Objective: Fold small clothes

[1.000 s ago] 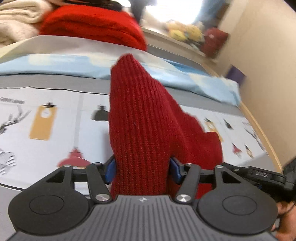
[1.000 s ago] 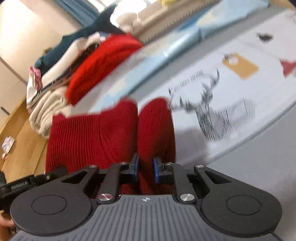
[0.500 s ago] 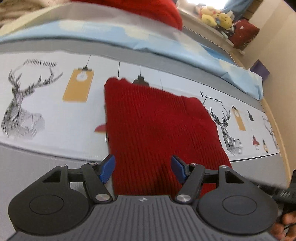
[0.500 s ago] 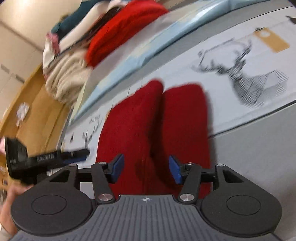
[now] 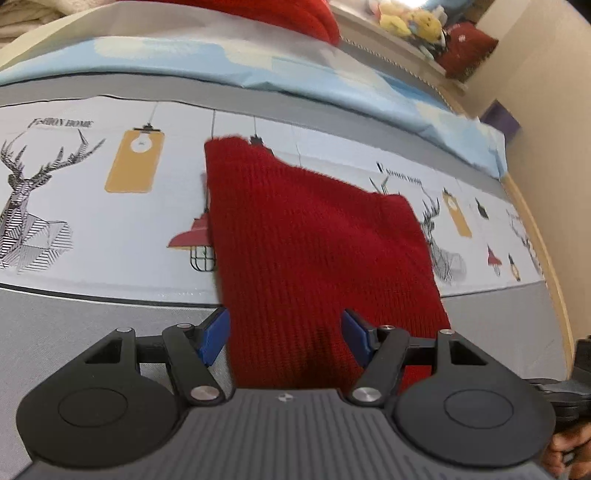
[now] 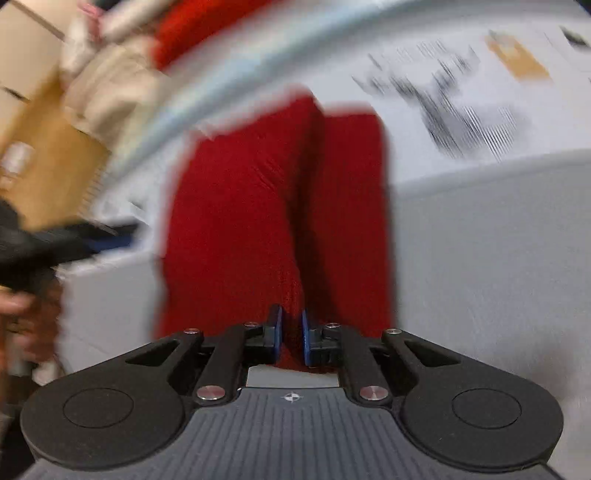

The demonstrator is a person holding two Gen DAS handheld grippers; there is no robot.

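A small dark red knitted garment [image 5: 314,236] lies flat on the printed bedsheet [image 5: 92,221]. My left gripper [image 5: 284,338] is open, its blue pads either side of the garment's near edge and not pinching it. In the blurred right wrist view the same red garment [image 6: 273,206] shows a lengthwise crease. My right gripper [image 6: 291,334] is shut on the garment's near edge. The left gripper [image 6: 74,236] shows at the left of that view.
A light blue sheet [image 5: 258,62] and a pile of red and cream clothes [image 5: 288,14] lie at the back. Soft toys [image 5: 410,22] sit on a ledge by the wall. A wooden bed edge [image 5: 546,266] runs along the right.
Both grippers had held the garment up, then opened and let it drop flat. My left gripper stays open; my right gripper has shut again on the near edge and is moving fast.
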